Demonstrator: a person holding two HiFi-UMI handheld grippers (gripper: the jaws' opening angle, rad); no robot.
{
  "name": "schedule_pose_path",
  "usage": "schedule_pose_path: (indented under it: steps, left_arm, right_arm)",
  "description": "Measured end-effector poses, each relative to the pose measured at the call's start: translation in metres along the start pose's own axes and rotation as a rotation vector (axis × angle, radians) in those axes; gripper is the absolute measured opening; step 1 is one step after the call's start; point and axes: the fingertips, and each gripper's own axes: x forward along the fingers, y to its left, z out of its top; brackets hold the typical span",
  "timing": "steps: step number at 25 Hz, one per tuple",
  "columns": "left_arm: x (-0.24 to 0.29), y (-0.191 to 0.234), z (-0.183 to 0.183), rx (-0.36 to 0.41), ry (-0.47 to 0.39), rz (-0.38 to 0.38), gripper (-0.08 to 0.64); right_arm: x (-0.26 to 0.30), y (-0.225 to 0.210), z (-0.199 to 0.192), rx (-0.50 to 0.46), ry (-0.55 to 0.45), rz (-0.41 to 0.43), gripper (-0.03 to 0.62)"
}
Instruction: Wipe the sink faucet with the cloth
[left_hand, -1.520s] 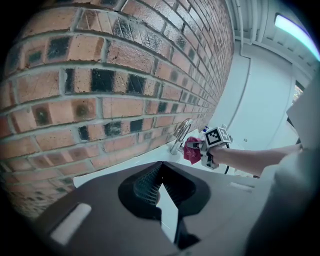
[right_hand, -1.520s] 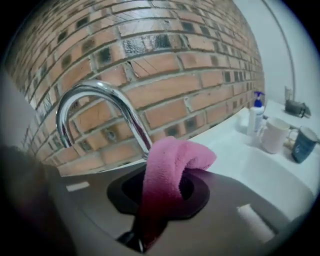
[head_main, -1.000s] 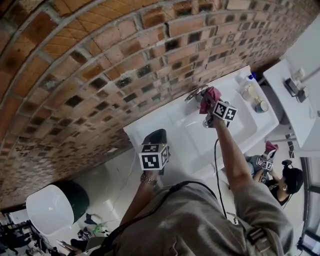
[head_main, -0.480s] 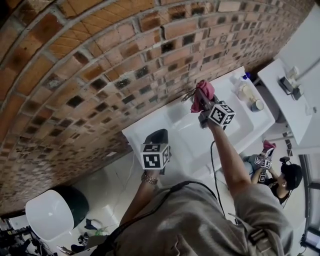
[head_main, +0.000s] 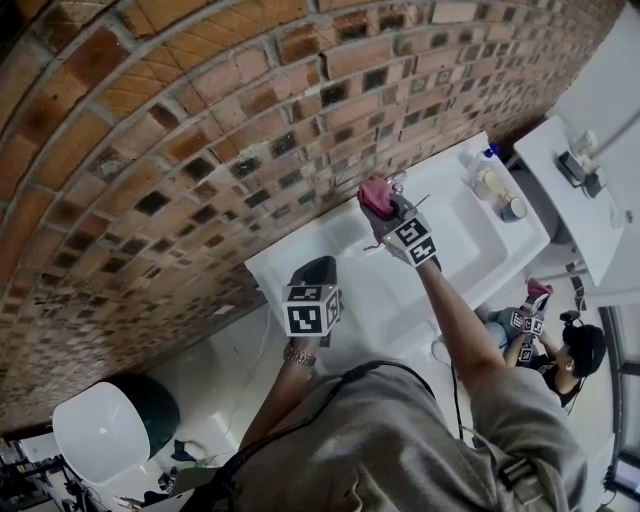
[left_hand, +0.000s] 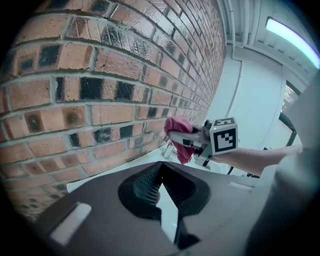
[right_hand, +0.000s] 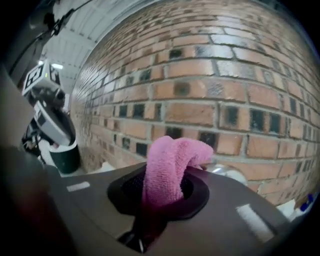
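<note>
The right hand-held gripper (right_hand: 165, 197) was closed on the pink cloth (right_hand: 167, 165), which stood up from between its jaws in a folded loop. In the last second this gripper had carried the cloth sideways, from the right side of the faucet (head_main: 397, 182) across to its left side, close to the wall. In the head view the cloth now lay against the faucet, and only a little chrome showed just to the right of it. In the right gripper view a rounded chrome part sat directly behind the loop.

I judged this as one wiping stroke made along the faucet, so the task was in progress but probably not complete. The far side and the base might still need a pass.

The faucet stood at the back edge of the white sink (head_main: 470, 250), below the brick wall (head_main: 200, 150). The left hand-held gripper (left_hand: 160, 187) had stayed at the near left corner of the sink, well apart from the faucet. Its jaws were together and held nothing.
</note>
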Motion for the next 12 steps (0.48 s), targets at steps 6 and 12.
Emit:
schedule_pose_path:
  steps: [6,12]
  left_arm:
    - [-0.004,-0.002,0.000,0.008,-0.002,0.002,0.018]
    - [-0.004,0.009,0.002,-0.008,-0.014,0.028,0.018]
  right_arm:
    - [0.005,0.056,-0.020,-0.145,0.170,0.119,0.060]
    - [0.010,-0.010,0.018,-0.142,0.129,-0.072,0.057]
